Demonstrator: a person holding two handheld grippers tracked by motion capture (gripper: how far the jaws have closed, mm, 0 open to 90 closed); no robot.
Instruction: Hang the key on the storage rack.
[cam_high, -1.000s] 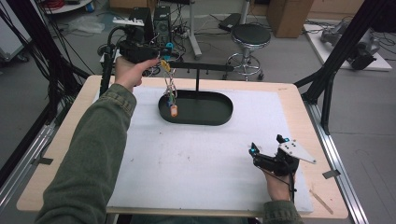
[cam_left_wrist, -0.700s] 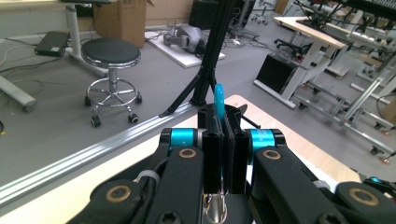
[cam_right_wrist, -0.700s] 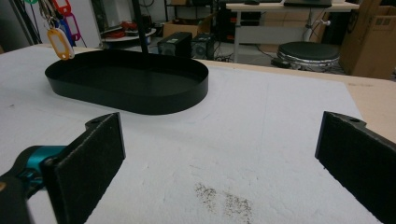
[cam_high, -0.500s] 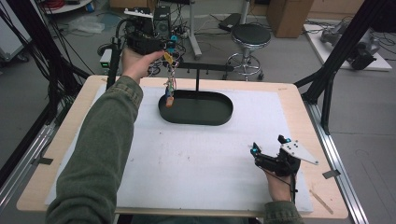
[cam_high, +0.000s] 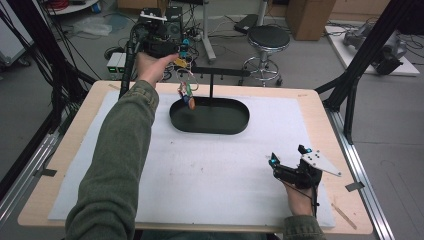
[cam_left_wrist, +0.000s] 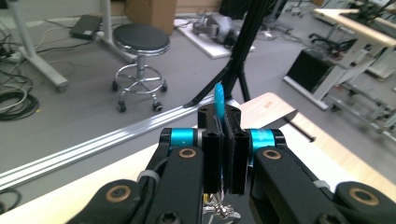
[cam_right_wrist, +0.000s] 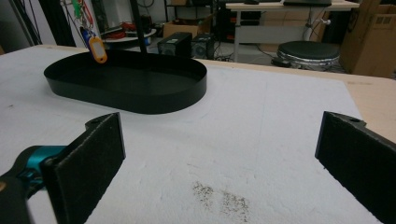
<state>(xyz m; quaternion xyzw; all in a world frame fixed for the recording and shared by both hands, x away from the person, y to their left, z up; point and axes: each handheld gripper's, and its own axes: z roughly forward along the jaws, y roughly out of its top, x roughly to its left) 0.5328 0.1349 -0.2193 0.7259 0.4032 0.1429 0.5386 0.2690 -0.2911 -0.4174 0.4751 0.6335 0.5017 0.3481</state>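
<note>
Now your left gripper (cam_high: 181, 52) pinches a bunch of coloured key tags (cam_high: 187, 93) above the far-left rim of the black oval metal tray (cam_high: 210, 127).
Your right gripper (cam_high: 287, 161) rests near right, jaws spread wide, holding nothing.

The bunch of keys (cam_high: 186, 89) is too small for its pieces to be told apart. In the right gripper view it (cam_right_wrist: 93, 43) is cut off by the top edge.

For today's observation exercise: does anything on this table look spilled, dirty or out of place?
Yes. A patch of dark specks soils the white mat just ahead of the open right gripper, like scattered grit or a stain. The black tray sits flat and looks orderly.
</note>
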